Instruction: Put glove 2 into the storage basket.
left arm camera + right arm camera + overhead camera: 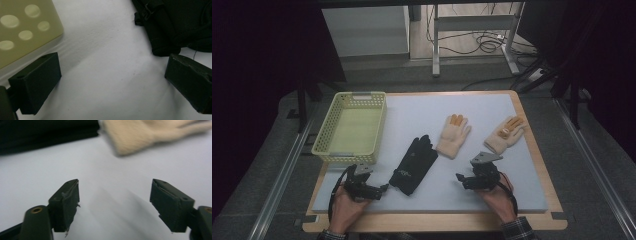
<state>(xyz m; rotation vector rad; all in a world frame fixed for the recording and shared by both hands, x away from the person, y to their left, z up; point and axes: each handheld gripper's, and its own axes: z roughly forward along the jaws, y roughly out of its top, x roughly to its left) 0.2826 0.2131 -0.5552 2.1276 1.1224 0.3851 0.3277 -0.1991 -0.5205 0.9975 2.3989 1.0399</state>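
A black glove lies flat near the middle of the white mat. Two cream knitted gloves with orange fingertips lie farther right, one beside the black glove and one near the mat's right edge. My left gripper rests low at the front left, open, its jaws empty and pointing at the black glove's cuff. My right gripper hovers at the front right, open, with bare mat between its jaws. Ahead of it lie the cream glove's cuff and the black glove.
A pale yellow perforated basket stands empty at the mat's back left; its corner is close to my left jaw. The mat lies on a wooden board. Table legs and cables are on the floor beyond.
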